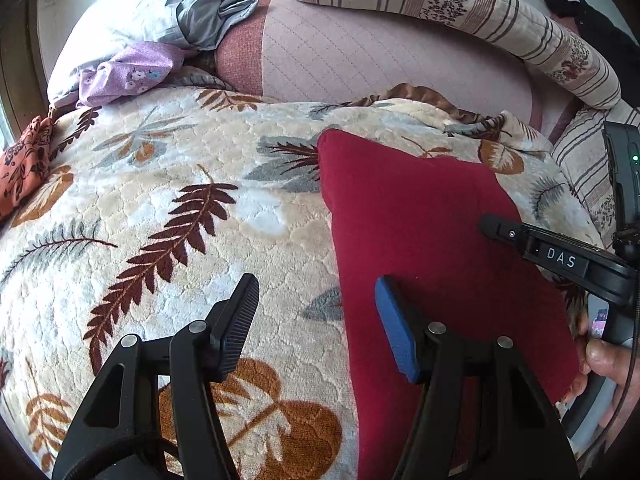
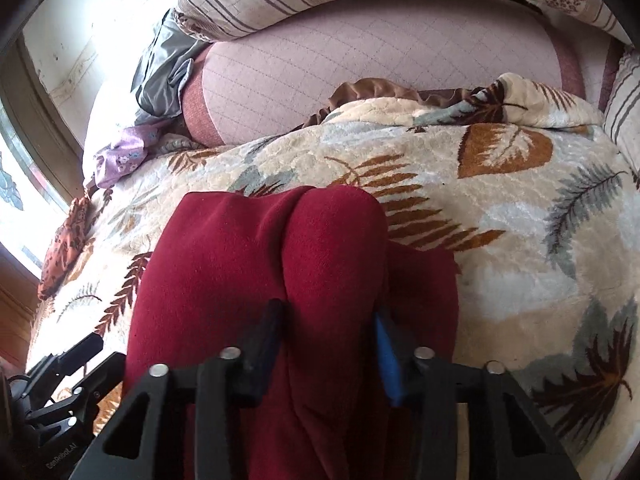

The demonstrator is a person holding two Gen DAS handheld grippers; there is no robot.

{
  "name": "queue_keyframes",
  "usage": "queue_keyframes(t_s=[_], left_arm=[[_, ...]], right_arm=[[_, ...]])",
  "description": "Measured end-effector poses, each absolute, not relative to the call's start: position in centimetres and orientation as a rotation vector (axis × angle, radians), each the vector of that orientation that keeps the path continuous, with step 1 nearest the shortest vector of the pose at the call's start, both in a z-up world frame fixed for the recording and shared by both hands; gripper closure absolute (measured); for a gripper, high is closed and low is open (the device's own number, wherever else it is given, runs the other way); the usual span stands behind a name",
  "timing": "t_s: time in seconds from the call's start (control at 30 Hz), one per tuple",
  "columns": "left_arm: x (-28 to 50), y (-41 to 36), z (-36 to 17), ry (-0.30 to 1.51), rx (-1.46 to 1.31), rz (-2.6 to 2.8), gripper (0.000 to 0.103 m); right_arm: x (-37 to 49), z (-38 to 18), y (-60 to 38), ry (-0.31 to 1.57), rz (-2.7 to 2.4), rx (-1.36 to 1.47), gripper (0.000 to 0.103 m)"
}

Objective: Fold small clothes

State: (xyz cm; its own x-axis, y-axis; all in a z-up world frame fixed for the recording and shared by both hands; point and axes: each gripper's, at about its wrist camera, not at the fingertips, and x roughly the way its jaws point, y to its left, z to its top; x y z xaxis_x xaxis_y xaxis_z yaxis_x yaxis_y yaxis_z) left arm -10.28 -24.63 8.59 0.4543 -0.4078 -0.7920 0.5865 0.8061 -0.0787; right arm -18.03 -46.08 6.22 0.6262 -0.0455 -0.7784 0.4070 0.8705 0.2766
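A dark red fleece garment (image 1: 420, 208) lies on the leaf-patterned blanket (image 1: 160, 208), right of centre in the left wrist view. My left gripper (image 1: 316, 284) hovers open over the garment's left edge, its blue pad above the red fabric and its black finger above the blanket, with nothing gripped. My right gripper (image 1: 490, 226) reaches in from the right onto the garment, held by a hand (image 1: 612, 360). In the right wrist view, the right gripper (image 2: 328, 308) is shut on a raised fold of the red garment (image 2: 240, 256), which bulges up between and ahead of its fingers.
A pink quilted mattress (image 1: 360, 56) and a striped rolled quilt (image 1: 480, 4) lie beyond the blanket. A grey-blue cloth (image 1: 212, 0), a purple floral cloth (image 1: 132, 72) and an orange floral cloth (image 1: 24, 164) sit at the left edge by a window frame.
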Motion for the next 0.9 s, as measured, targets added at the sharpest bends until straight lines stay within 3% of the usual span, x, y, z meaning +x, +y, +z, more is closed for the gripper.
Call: queue_keyframes(t_s=[0.03,0.07,0.27,0.3,0.37,0.4,0.43,0.9], left_arm=[[-10.2,-24.7,8.7,0.912,0.217,-0.622,0.043],[-10.2,-24.6,8.9,0.909,0.208,-0.632,0.043],[-9.3,-24.2,8.7,0.986,0.1,-0.707,0.043],[-9.2,-24.0,8.8,0.99,0.082,-0.728,0.043],[-9.0,-23.8,8.8,0.996,0.051,-0.76,0.032],[-9.0,-23.8,8.8,0.993,0.043,-0.762,0.03],[-9.0,-24.1,8.7,0.989,0.045,-0.763,0.029],[-9.5,-27.8,6.8,0.968,0.169,-0.796,0.023]], right_arm=[[-17.9,6.5,-45.9,0.858,-0.26,0.44,0.086],[-18.0,6.9,-45.7,0.852,-0.247,0.427,0.09],[-18.7,6.7,-47.3,0.847,-0.265,0.445,0.093],[-19.2,6.9,-47.6,0.83,-0.252,0.468,0.088],[-20.5,7.4,-48.3,0.813,-0.25,0.493,0.048],[-21.0,7.5,-48.6,0.809,-0.259,0.5,0.017],[-21.7,7.6,-49.0,0.788,-0.253,0.514,0.013],[-21.4,3.0,-49.0,0.821,-0.093,0.689,0.013]])
